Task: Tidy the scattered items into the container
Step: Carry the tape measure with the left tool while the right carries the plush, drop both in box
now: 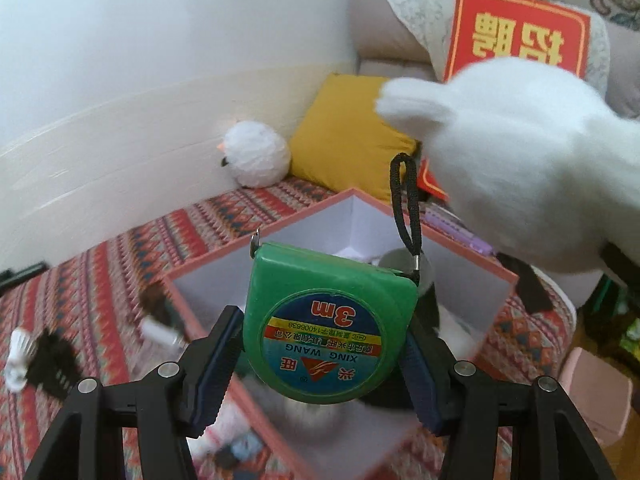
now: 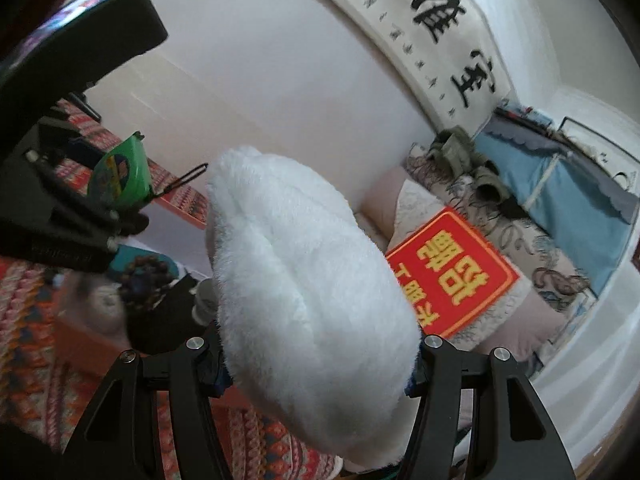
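Observation:
My left gripper [image 1: 320, 360] is shut on a green 3 m tape measure [image 1: 328, 320], whose black wrist loop sticks upward. It hangs over the open pink-rimmed box [image 1: 216, 292] with white inner walls, where a metal cup [image 1: 396, 260] and dark items lie. A fluffy white plush [image 2: 304, 280] fills the right wrist view, and my right gripper [image 2: 316, 364] is shut on it. That plush [image 1: 520, 160] hovers at the box's far right corner. The tape measure [image 2: 120, 176] and a dark bead bracelet [image 2: 148, 276] in the box show at left.
The box stands on a red patterned cloth [image 1: 100, 280]. Loose items lie left of it: a white piece [image 1: 18, 356], a black one [image 1: 52, 360], a small white tube [image 1: 160, 332]. Behind are a white plush ball [image 1: 256, 154], a yellow cushion [image 1: 348, 132] and a red cushion [image 1: 516, 36].

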A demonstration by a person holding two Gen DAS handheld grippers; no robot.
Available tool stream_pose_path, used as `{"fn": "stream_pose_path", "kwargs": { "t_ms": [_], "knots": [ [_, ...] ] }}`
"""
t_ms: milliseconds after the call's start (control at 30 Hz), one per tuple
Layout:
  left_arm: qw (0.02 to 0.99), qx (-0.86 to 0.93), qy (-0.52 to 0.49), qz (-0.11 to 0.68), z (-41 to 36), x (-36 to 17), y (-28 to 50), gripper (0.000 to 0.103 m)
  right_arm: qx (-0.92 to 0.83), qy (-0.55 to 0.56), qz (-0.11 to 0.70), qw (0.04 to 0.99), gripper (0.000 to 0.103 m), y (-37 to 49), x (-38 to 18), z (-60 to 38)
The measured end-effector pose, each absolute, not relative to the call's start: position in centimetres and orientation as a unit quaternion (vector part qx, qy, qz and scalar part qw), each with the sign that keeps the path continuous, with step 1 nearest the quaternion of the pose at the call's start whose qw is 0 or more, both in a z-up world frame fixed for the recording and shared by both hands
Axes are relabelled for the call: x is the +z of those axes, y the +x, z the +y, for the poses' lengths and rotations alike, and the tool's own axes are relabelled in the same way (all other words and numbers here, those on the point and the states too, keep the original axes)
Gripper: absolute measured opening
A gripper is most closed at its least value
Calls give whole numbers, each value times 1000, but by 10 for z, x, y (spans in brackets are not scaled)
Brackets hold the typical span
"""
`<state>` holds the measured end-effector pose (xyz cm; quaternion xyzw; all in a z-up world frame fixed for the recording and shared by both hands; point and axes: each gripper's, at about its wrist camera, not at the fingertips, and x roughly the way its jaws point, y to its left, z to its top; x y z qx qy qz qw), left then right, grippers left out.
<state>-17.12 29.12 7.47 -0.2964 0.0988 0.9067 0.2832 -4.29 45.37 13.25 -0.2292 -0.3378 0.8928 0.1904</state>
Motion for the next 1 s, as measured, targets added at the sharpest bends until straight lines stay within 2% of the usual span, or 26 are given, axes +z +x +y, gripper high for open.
{"fn": "stream_pose_path", "kwargs": {
  "t_ms": [133, 200, 267, 333, 367, 433, 467, 733, 1000],
  "knots": [
    [287, 901, -312, 98, 307, 55, -212, 64, 890, -248, -338, 181, 64, -122, 113, 480],
    [289, 897, -322, 96, 308, 44, -229, 67, 892, -251, -343, 153, 70, -167, 97, 490],
    [286, 898, -322, 92, 303, 37, -239, 83, 891, -245, -353, 145, 73, -197, 81, 493],
    [279, 904, -315, 75, 287, 36, -246, 89, 889, -233, -365, 151, 78, -218, 69, 492],
    [275, 906, -315, 64, 277, 36, -249, 90, 893, -218, -364, 151, 86, -218, 69, 488],
    [269, 909, -315, 48, 262, 39, -254, 90, 903, -183, -357, 151, 96, -208, 75, 483],
    [265, 911, -315, 40, 254, 41, -256, 91, 907, -168, -355, 152, 98, -202, 79, 481],
    [224, 922, -315, -5, 192, 55, -243, 91, 907, -128, -367, 164, 99, -119, 114, 432],
    [200, 929, -312, -4, 140, 58, -185, 91, 930, -96, -319, 154, 102, -28, 149, 376]
  ]
}}
